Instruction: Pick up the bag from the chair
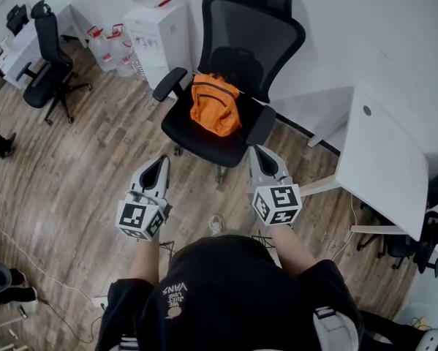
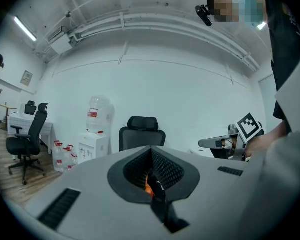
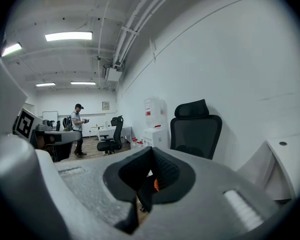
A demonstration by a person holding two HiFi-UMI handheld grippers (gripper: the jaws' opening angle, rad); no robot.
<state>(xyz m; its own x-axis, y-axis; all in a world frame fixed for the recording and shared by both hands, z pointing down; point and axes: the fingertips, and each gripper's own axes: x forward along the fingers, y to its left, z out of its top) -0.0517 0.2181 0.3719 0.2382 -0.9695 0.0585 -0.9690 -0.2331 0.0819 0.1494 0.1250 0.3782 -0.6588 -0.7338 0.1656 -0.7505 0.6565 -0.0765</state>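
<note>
An orange bag (image 1: 214,106) lies on the seat of a black mesh office chair (image 1: 237,46) in the head view. My left gripper (image 1: 161,161) is shut and empty, short of the chair's front left. My right gripper (image 1: 259,152) is shut too, close to the chair's right armrest (image 1: 261,125). In the left gripper view a sliver of the orange bag (image 2: 147,185) shows through the notch of the closed jaws, with the chair's headrest (image 2: 142,123) above. The right gripper view shows the same orange bag (image 3: 155,184) through its notch, below the chair back (image 3: 196,131).
A white desk (image 1: 385,159) stands to the right of the chair. A water dispenser (image 1: 160,31) with several bottles (image 1: 109,46) sits behind on the left. Another black chair (image 1: 49,57) is at far left. A person (image 3: 78,129) stands far off in the right gripper view.
</note>
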